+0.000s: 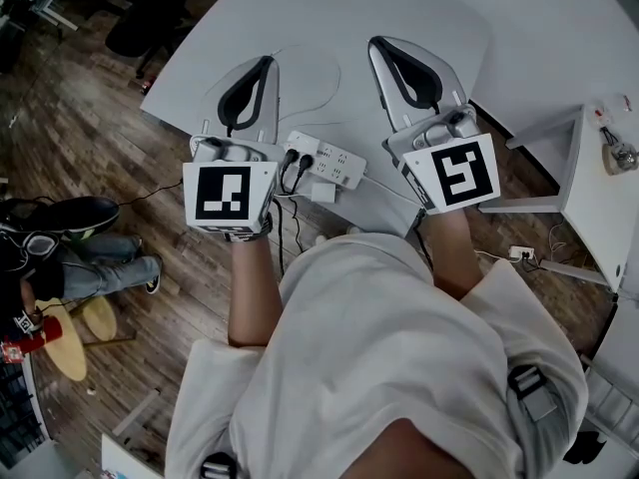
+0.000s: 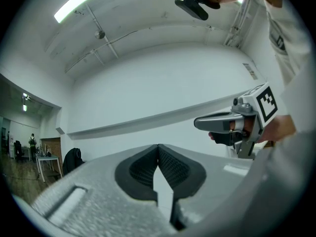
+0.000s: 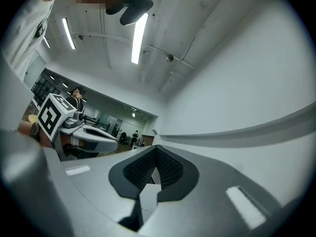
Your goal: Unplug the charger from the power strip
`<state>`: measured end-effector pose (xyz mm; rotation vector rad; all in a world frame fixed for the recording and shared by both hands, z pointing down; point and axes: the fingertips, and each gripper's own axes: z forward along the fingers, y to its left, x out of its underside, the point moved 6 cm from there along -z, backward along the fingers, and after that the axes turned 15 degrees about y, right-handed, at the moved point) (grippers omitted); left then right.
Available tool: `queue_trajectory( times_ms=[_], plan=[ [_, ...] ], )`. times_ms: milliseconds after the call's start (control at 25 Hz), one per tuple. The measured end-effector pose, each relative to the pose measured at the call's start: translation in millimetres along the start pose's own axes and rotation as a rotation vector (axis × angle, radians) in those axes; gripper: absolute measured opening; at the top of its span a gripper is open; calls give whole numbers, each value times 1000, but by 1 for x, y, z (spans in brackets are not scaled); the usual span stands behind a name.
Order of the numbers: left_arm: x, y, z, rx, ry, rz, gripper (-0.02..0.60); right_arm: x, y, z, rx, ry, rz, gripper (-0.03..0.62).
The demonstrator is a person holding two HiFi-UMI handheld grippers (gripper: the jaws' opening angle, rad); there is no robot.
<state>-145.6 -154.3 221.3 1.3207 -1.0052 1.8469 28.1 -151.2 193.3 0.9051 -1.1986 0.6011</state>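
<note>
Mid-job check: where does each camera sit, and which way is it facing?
Head view: on the person's head, facing steeply down at the table, power strip, left gripper and right gripper; forearms and shirt show.
Left gripper view: on the left gripper, facing along its shut jaws toward a white wall and ceiling; the shirt shows at right.
Right gripper view: on the right gripper, facing along its shut jaws toward white wall and ceiling lights.
Shared: each gripper view shows the other gripper.

Matt white table (image 1: 329,18), smooth plastic power strip (image 1: 329,161), grained wood-plank floor (image 1: 90,148).
</note>
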Motion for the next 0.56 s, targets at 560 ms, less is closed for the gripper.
queue_trajectory(
  times_ms=[560],
  plan=[
    [5, -4, -9, 14, 12, -36, 5, 4, 9, -6, -6, 28, -10, 2]
  ],
)
